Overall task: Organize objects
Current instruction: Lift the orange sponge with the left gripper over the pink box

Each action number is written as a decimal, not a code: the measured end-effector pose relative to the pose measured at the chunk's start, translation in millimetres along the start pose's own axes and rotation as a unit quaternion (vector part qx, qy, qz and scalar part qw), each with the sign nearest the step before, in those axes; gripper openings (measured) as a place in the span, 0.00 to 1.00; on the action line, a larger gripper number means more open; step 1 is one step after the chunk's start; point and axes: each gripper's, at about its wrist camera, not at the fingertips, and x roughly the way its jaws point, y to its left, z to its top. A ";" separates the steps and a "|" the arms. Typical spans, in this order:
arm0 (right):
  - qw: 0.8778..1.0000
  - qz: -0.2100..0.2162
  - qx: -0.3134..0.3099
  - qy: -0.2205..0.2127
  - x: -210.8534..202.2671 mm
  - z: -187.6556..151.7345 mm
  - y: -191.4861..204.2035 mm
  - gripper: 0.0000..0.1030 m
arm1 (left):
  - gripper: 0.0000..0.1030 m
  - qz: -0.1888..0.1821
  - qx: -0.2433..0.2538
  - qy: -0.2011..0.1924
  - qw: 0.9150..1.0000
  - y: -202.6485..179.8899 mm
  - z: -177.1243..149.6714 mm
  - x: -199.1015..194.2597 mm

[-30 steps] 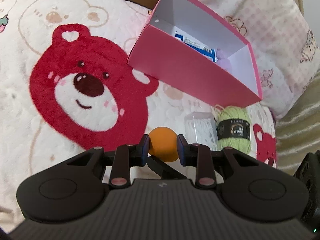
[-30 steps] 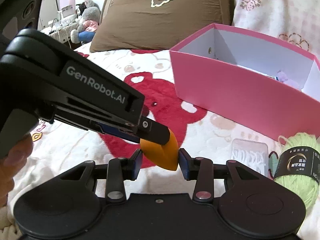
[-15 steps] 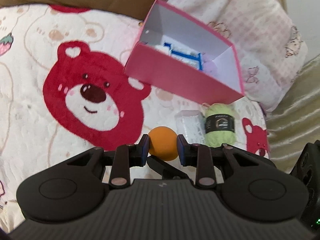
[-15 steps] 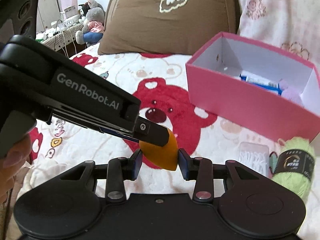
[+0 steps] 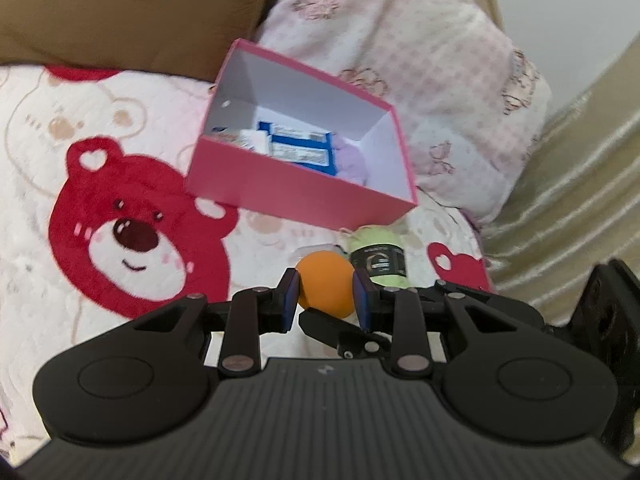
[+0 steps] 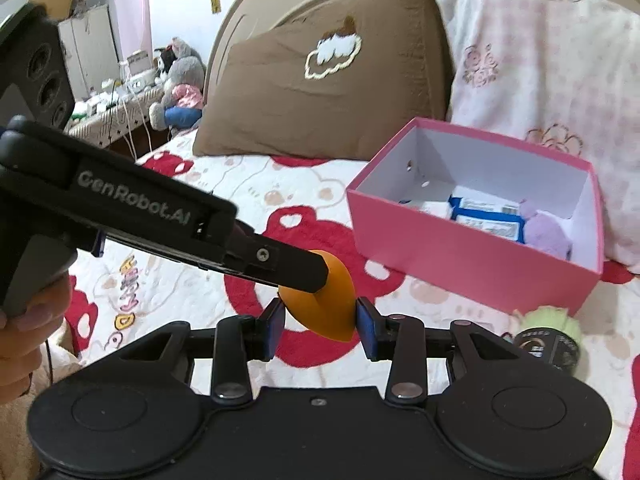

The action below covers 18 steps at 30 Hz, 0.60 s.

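An orange teardrop sponge (image 5: pixel 326 288) is held by both grippers at once, lifted above the bear bedspread. My left gripper (image 5: pixel 325 300) is shut on its sides. My right gripper (image 6: pixel 320 322) is shut on the same sponge (image 6: pixel 326 308), crossing the left one, whose black finger (image 6: pixel 276 262) reaches in from the left. The open pink box (image 5: pixel 296 192) lies ahead; it also shows at the right of the right wrist view (image 6: pixel 472 260). It holds blue-and-white packets (image 6: pixel 486 218) and a purple soft thing (image 6: pixel 546 234).
A green yarn ball (image 5: pixel 378 262) with a black label lies in front of the box, seen also in the right wrist view (image 6: pixel 548 338). A brown pillow (image 6: pixel 328 80) and a pink pillow (image 6: pixel 540 60) stand behind. The bed's right edge meets a beige curtain (image 5: pixel 560 184).
Both grippers have risen with the sponge, so the box and yarn look smaller and lower. The box's inside shows more. The clear plastic case beside the yarn is now mostly hidden behind the sponge.
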 end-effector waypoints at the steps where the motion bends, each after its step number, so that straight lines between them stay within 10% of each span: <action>1: 1.000 0.002 0.006 -0.001 -2.0 0.9 -2.6 0.42 | 0.26 -0.001 0.009 -0.003 1.000 -3.0 0.7 -2.9; 18: 0.999 -0.010 0.034 -0.030 -27.6 40.1 -27.1 0.42 | 0.26 -0.012 0.017 -0.011 1.000 -38.4 49.6 -4.1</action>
